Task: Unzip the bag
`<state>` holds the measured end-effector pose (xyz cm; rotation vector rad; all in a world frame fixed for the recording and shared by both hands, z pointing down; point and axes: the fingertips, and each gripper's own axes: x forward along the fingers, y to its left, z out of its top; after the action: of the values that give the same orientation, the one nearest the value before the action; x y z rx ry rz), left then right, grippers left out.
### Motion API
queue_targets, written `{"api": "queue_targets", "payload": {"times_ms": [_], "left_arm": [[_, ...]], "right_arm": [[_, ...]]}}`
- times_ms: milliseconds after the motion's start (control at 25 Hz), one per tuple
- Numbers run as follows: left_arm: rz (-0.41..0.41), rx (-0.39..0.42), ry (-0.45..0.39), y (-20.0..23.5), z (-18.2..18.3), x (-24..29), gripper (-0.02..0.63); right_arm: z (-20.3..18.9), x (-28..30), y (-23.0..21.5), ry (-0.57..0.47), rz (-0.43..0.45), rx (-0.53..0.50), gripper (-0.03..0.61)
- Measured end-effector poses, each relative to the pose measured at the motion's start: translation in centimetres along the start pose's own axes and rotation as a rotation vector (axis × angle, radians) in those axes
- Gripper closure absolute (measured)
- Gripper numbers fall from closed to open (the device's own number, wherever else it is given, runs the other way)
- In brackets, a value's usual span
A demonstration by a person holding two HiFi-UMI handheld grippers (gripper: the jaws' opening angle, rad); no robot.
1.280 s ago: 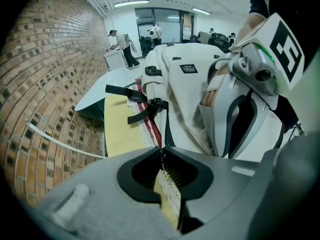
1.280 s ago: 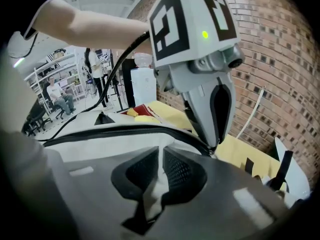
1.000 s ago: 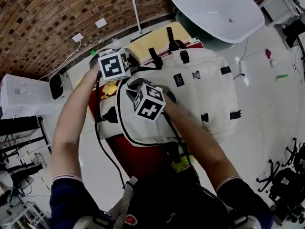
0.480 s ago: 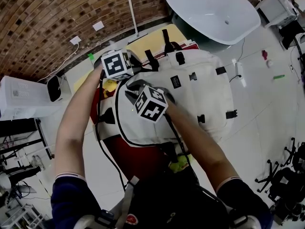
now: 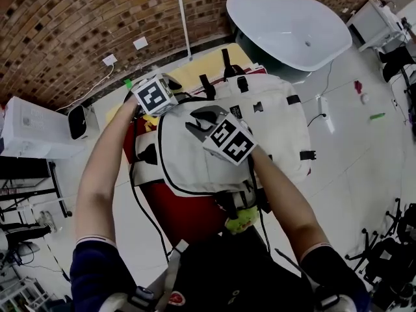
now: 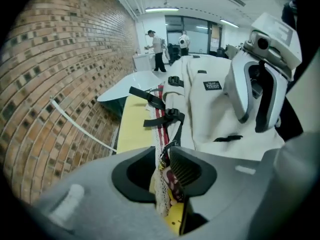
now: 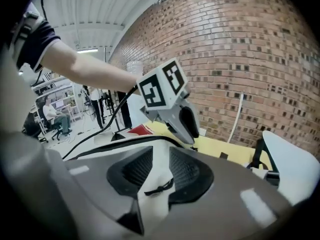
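A white backpack (image 5: 273, 119) lies flat on a red seat (image 5: 188, 216). My left gripper (image 5: 170, 86) is at the bag's top left corner. In the left gripper view its jaws (image 6: 162, 156) are opening, with a strip of lace-edged cloth (image 6: 159, 184) and a small metal pull between them; the pads do not clamp it. My right gripper (image 5: 197, 122) rests over the bag's front panel. Its jaws (image 7: 161, 159) are opening too, and white bag fabric (image 7: 152, 204) with a short black pull cord (image 7: 160, 186) lies in the gap.
A yellow board (image 5: 208, 60) sticks out beyond the bag's top, and a white oval tub (image 5: 292, 25) stands behind it. A white box (image 5: 32, 132) stands at the left below the brick wall (image 5: 78, 18). Cables run across the floor. Two people (image 6: 159, 46) stand far off.
My right gripper has shifted right across the bag's front and turned. The left gripper has stayed at the bag's top left corner.
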<state>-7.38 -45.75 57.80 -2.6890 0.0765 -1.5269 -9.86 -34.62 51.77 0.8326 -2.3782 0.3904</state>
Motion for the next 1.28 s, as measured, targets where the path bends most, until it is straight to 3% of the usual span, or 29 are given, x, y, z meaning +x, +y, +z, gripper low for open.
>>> {"api": "queue_targets", "payload": {"times_ms": [120, 200, 360, 560, 680, 880, 1120, 1280], "left_arm": [[0.095, -0.107, -0.055, 0.5, 0.1, -3.1, 0.525], [0.178, -0.175, -0.104, 0.1, 0.2, -5.3, 0.606], [0.312, -0.333, -0.227, -1.9, -0.1, -9.6, 0.609], [0.425, -0.523, -0.354, -5.7, -0.1, -13.8, 0.611], [0.500, -0.581, -0.395, -7.8, 0.4, -16.1, 0.611], [0.511, -0.680, -0.550, -11.6, 1.8, -19.6, 0.611], [0.548, -0.667, -0.682, -15.2, 3.4, -22.5, 0.611], [0.550, -0.687, -0.719, -15.9, 3.6, -23.3, 0.611]], "right_arm": [[0.0, -2.7, -1.9, -0.044, -0.093, 0.016, 0.505], [0.5, -4.7, -2.7, -0.091, -0.160, 0.053, 0.547], [2.6, -7.8, -3.0, -0.189, -0.243, 0.117, 0.572], [5.4, -10.4, -1.8, -0.285, -0.279, 0.141, 0.572], [7.3, -12.0, -0.9, -0.345, -0.272, 0.163, 0.574], [9.2, -14.0, 1.3, -0.437, -0.265, 0.179, 0.574], [9.2, -14.6, 3.8, -0.454, -0.257, 0.165, 0.575], [9.3, -14.8, 4.6, -0.462, -0.249, 0.160, 0.575]]}}
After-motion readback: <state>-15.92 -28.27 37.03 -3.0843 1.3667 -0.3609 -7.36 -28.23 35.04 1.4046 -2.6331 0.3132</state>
